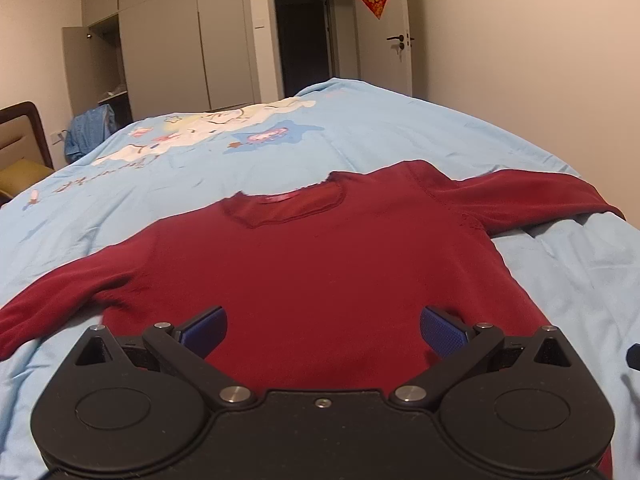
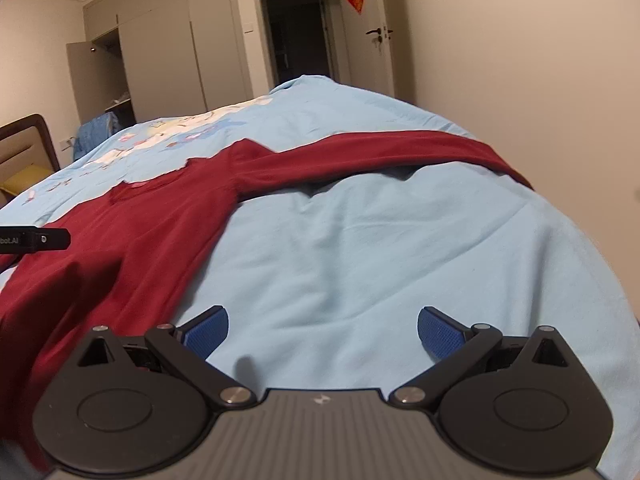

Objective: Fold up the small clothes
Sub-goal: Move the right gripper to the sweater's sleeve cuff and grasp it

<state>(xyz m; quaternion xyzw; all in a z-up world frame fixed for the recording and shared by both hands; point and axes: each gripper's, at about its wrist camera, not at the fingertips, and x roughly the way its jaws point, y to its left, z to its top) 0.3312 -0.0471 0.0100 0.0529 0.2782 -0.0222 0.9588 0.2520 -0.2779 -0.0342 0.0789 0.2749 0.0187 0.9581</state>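
A dark red long-sleeved sweater lies spread flat on the light blue bed cover, collar away from me and both sleeves stretched out to the sides. My left gripper hovers open over the sweater's lower body, nothing between its blue pads. In the right wrist view the sweater fills the left side, its right sleeve running off to the right. My right gripper is open above bare blue cover, to the right of the sweater's hem. A black part of the left gripper shows at the left edge.
The bed cover has a cartoon print beyond the sweater. A wardrobe with one open door, a dark doorway and a white door stand behind the bed. A headboard and blue cloth are at the left.
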